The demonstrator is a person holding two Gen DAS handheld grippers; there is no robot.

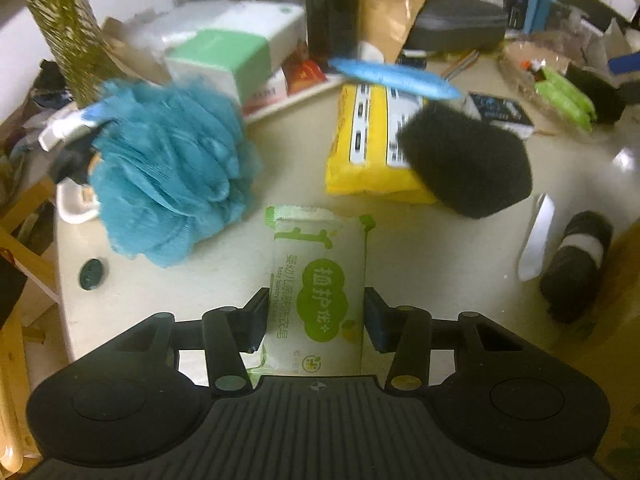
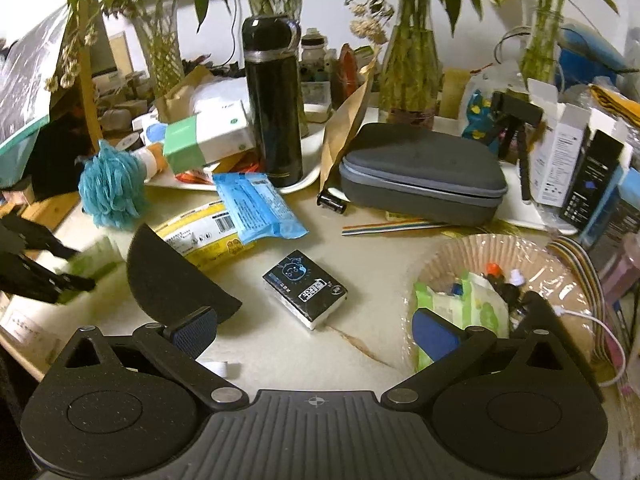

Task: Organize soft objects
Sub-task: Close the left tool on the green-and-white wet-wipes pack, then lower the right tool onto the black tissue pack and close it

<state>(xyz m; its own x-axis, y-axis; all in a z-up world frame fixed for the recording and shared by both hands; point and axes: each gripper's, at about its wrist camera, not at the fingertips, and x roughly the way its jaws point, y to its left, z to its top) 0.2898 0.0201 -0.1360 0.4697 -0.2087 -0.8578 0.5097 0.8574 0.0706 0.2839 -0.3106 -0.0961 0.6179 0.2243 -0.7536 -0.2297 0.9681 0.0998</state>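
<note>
Cluttered as this surface (image 1: 400, 240) is, I straddle the green soap packet (image 1: 318, 288) with my left hand-held gripper (image 1: 316, 314), pads not quite pressing (right one (image 2: 314, 332) gapes empty), ready for sorting.

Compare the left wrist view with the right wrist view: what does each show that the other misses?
Only the left wrist view shows the left gripper straddling the green soap packet and a black roll. Only the right shows the open right gripper, the paper bowl and the grey case. Both show the blue bath puff, yellow pack and black sponge.
</note>
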